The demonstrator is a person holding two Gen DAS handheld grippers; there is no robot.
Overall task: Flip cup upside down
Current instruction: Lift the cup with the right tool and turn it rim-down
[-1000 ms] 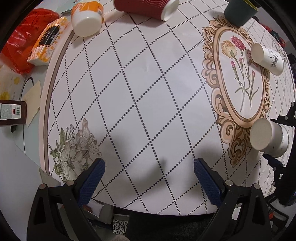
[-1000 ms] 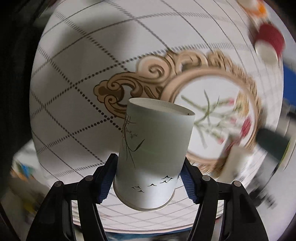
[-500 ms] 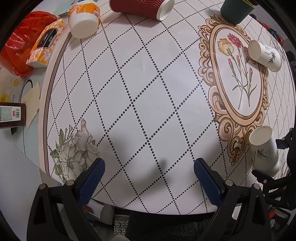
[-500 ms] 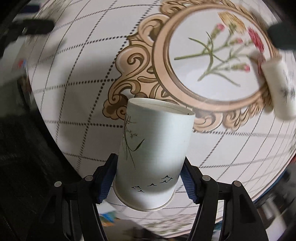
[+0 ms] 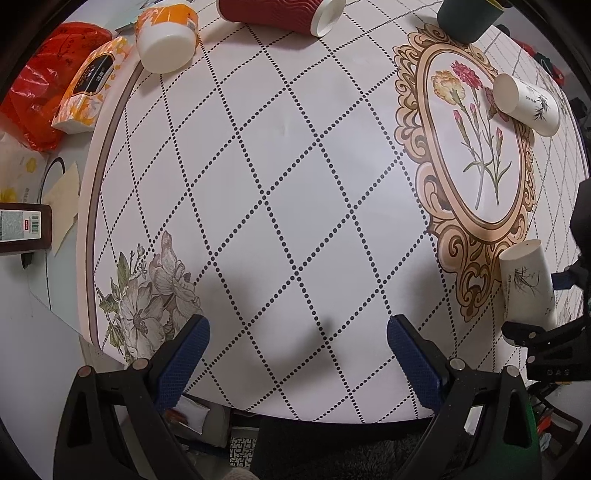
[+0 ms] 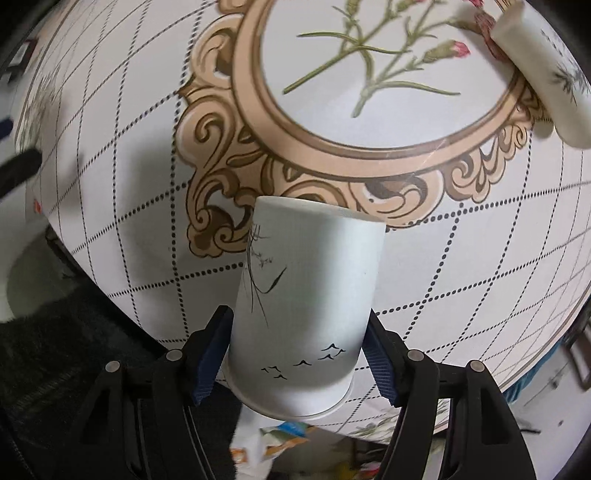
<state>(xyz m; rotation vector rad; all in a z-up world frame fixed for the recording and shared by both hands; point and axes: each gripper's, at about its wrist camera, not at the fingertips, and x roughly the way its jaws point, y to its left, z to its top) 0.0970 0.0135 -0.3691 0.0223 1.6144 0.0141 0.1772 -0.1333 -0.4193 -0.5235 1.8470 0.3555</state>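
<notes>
While right claw (image 6: 297, 354) clamps tilted white cup (image 6: 306, 306) above table (image 5: 295, 184), left claw (image 5: 295, 354) hangs agape.

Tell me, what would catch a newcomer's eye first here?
Probably the white paper cup clamped between the right gripper's blue pads, held over the table's ornate gold frame. Next, the red ribbed cup lying on its side at the table's far edge.
</notes>
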